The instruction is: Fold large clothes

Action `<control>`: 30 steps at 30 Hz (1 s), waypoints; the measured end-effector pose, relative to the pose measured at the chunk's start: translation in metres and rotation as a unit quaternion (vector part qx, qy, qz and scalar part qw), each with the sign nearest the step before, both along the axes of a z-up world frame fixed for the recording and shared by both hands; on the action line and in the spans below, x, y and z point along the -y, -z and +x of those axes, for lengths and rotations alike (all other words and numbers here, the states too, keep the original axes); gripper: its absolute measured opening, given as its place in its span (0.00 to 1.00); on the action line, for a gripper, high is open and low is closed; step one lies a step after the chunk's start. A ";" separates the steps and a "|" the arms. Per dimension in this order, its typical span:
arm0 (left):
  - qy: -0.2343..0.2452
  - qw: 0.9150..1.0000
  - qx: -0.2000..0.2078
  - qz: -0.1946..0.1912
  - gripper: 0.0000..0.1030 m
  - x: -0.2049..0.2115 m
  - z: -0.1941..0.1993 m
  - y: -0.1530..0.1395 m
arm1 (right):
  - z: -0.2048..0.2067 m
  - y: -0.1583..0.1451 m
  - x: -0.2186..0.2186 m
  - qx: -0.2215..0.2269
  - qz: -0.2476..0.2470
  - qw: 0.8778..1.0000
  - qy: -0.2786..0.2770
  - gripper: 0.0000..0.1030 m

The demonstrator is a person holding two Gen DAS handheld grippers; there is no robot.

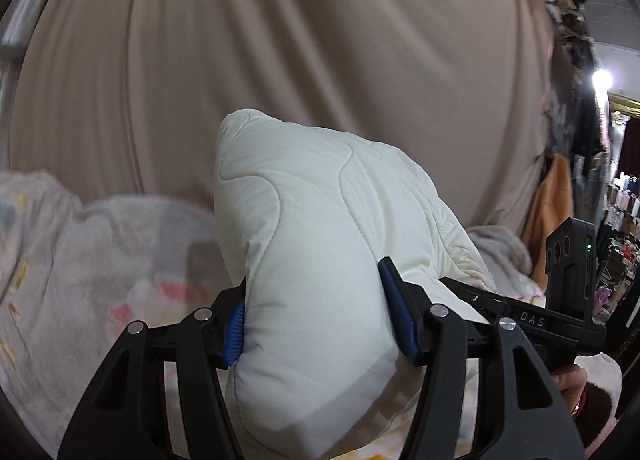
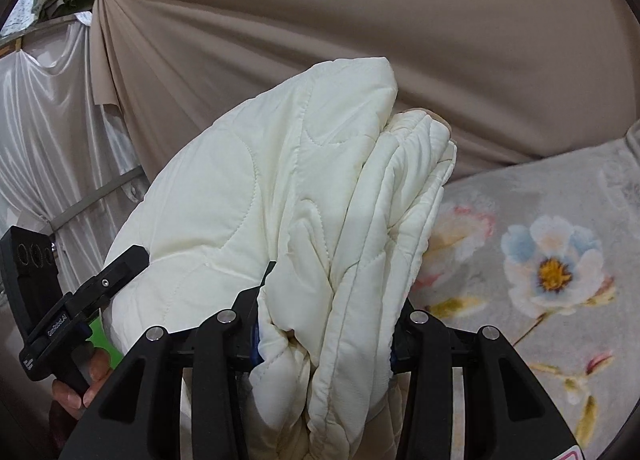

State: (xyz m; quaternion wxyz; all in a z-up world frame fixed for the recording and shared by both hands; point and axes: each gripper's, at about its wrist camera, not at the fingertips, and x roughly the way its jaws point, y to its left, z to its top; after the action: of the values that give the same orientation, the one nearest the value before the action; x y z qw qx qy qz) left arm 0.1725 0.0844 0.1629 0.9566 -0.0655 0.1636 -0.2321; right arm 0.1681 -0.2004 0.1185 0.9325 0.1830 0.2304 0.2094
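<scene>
A soft blanket (image 2: 540, 268) with big pink and blue flowers covers the surface, and it looks fuzzy. Behind the blanket hangs a wide tan curtain (image 1: 280, 52) with long folds. To the left of the tan curtain, in the right wrist view, there is a shiny white curtain (image 2: 52, 128). The puffy cream jacket (image 1: 320, 244) is held up in the air above the flower blanket, bunched into a thick roll, with wavy stitched lines on it. The left gripper (image 1: 320, 324) squeezes the jacket between its blue ribbed pads (image 1: 236, 334). The right gripper (image 2: 324, 336) is clamped on thick folded layers of the same jacket. White letters "DAS" show on the right gripper's black body in the left wrist view. Small white writing on the left gripper's body is too tiny to read.
</scene>
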 end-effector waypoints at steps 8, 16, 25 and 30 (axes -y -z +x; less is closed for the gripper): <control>-0.021 0.994 -0.110 0.001 0.60 -0.034 0.055 0.127 | 0.042 0.116 -0.021 -0.096 0.002 0.995 0.002 0.48; -0.062 0.993 -0.089 0.045 0.70 -0.034 0.031 0.108 | 0.021 0.105 0.003 -0.119 0.036 0.992 0.023 0.62; -0.141 0.981 -0.064 0.116 0.85 -0.016 -0.029 0.044 | -0.044 0.034 -0.026 -0.043 -0.141 0.985 0.088 0.22; -0.155 0.970 -0.123 0.143 0.85 0.004 -0.017 0.074 | -0.039 0.055 -0.065 -0.068 -0.241 0.964 0.092 0.09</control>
State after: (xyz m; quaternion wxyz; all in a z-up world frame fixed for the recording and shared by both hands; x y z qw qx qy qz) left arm 0.1556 0.0806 0.0889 0.9527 0.0195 0.2998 -0.0456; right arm 0.1289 -0.1355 0.0633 0.9464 -0.0126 0.3190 0.0487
